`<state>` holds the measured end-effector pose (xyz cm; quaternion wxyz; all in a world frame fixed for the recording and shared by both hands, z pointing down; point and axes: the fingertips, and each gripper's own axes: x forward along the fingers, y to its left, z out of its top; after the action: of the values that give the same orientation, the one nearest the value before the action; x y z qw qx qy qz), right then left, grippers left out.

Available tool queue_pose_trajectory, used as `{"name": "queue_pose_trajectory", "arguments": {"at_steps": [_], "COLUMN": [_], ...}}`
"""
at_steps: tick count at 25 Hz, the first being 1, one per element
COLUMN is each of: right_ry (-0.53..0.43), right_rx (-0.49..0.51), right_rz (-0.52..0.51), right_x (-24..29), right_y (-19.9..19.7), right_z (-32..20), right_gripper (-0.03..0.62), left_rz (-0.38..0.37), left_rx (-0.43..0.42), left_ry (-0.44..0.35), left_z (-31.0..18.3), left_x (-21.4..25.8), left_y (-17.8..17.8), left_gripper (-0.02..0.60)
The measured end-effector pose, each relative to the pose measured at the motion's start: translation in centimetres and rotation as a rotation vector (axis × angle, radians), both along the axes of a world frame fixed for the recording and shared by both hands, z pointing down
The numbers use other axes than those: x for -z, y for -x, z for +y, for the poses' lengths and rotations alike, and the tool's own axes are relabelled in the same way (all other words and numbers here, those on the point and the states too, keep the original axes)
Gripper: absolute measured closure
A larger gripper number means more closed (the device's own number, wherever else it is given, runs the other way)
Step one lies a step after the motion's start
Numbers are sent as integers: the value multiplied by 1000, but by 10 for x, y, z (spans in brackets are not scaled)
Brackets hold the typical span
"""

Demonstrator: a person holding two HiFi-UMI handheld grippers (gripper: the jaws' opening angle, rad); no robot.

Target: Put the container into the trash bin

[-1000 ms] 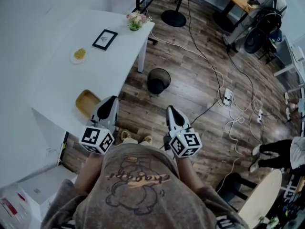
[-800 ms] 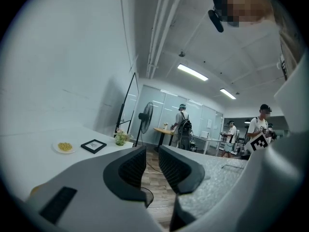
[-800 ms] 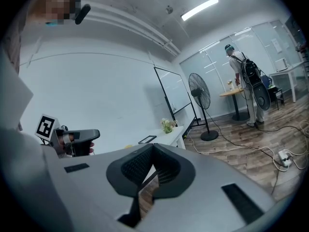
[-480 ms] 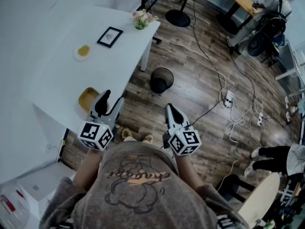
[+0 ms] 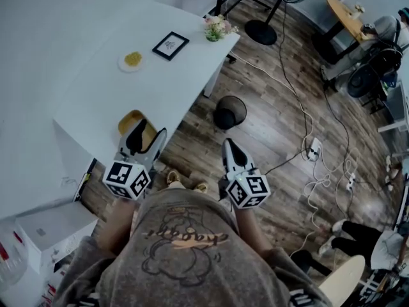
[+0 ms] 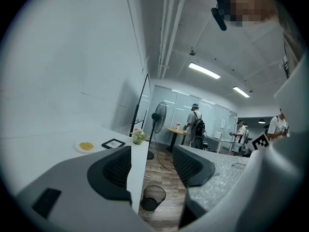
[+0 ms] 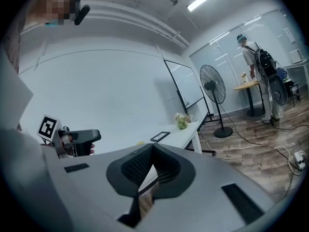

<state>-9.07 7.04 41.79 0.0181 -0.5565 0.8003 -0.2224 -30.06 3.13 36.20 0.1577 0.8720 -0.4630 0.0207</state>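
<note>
The container [image 5: 135,124], a shallow tan tray, lies on the white table [image 5: 96,94] near its front corner. My left gripper [image 5: 147,135] hovers just in front of it, its jaws opening, with nothing between them. In the left gripper view the near jaw hides the container. The black mesh trash bin [image 5: 230,112] stands on the wood floor beside the table and shows between the jaws of the left gripper [image 6: 152,163] as a bin [image 6: 153,197] low down. My right gripper [image 5: 229,147] is shut and empty over the floor; its tips [image 7: 152,151] meet.
On the table sit a plate of yellow food [image 5: 132,60], a small picture frame [image 5: 170,45] and a flower pot [image 5: 217,27]. Cables and power strips [image 5: 313,147] trail over the floor. A standing fan [image 5: 261,32] and people are at the far side.
The left gripper's jaws went from shut to wide apart. Both grippers and the view moved toward the table, so the container now lies right at the left gripper's tips.
</note>
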Motion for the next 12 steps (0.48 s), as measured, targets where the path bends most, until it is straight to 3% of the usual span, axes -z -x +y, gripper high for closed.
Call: {"name": "queue_pose_trajectory", "arguments": {"at_steps": [12], "right_ry": [28], "right_rx": [173], "right_rz": [0], "right_x": [-11], "right_y": [68], "right_z": [-29], "right_gripper": [595], "left_rz": [-24], "left_rx": [220], "left_ry": [56], "left_z": [6], "left_x": [-19], "left_y": [89], "left_gripper": [331]}}
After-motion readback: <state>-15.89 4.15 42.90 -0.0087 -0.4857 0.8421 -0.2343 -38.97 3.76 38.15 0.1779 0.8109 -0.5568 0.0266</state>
